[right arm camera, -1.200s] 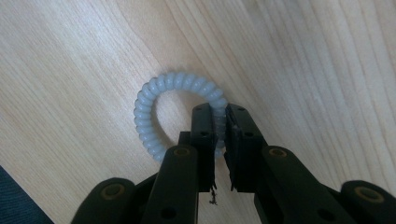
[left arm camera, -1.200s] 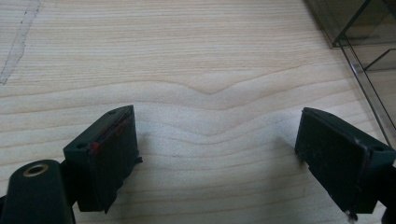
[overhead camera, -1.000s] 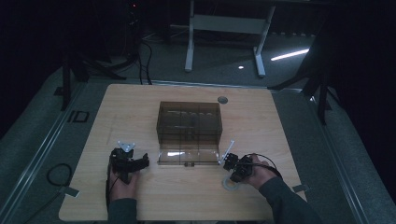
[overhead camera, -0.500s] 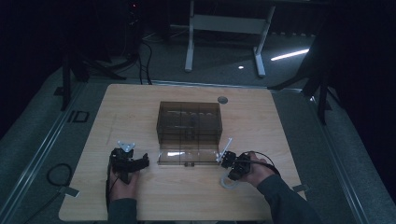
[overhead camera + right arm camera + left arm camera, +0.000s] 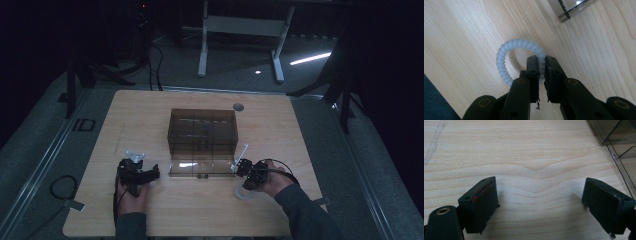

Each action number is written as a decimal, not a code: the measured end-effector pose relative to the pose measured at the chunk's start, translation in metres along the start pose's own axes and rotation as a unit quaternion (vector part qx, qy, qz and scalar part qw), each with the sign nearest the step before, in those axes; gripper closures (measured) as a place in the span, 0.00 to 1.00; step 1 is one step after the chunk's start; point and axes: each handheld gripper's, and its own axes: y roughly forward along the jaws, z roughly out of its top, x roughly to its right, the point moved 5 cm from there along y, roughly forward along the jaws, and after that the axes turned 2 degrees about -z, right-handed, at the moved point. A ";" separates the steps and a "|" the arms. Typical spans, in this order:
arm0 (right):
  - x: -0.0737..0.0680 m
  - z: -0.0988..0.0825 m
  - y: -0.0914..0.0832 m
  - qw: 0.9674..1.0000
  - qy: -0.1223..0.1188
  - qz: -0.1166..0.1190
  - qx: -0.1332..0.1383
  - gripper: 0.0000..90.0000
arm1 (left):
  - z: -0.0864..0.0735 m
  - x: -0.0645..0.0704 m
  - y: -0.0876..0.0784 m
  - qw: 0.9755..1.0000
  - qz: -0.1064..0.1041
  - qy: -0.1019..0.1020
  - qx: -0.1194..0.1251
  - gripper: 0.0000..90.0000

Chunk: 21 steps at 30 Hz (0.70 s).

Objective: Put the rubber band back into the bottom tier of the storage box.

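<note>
A pale spiral hair tie (image 5: 506,57) lies on the wooden table (image 5: 150,115), and my right gripper (image 5: 541,65) is shut on its right side, jaws pinching the coil. From above the hair tie (image 5: 242,194) shows just below the right gripper (image 5: 246,176), near the front right corner of a smoky clear plastic box (image 5: 202,131). My left gripper (image 5: 540,195) rests over bare wood with its jaws wide apart and nothing between them. It sits at the left in the high view, left gripper (image 5: 145,175), held by a hand.
The box's lid (image 5: 201,168) lies folded flat toward me in front of the box; its corner (image 5: 569,11) shows near the right gripper. A small round grommet (image 5: 238,106) sits in the table behind the box. Dark floor and a desk frame (image 5: 240,30) lie beyond.
The right hand has shifted slightly, keeping the hair tie pinched near the table. The left hand and gripper have stayed in place.
</note>
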 end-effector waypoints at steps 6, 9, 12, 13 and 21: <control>0.001 0.002 -0.003 1.000 -0.001 0.002 0.000 0.91 | 0.000 0.000 0.000 1.000 0.000 0.000 0.000 0.14; 0.002 0.004 -0.004 1.000 -0.001 0.003 0.001 0.91 | 0.000 0.000 0.000 1.000 0.000 0.000 0.000 0.14; 0.002 0.006 -0.005 1.000 -0.001 0.004 0.001 0.91 | 0.000 0.000 0.000 1.000 0.000 0.000 0.000 0.14; 0.003 0.006 -0.005 1.000 -0.001 0.004 0.001 0.91 | 0.000 0.000 0.000 1.000 0.000 0.001 -0.001 0.14; 0.004 0.010 -0.007 1.000 0.002 0.006 0.004 0.91 | 0.000 0.000 0.000 1.000 0.000 0.000 0.000 0.14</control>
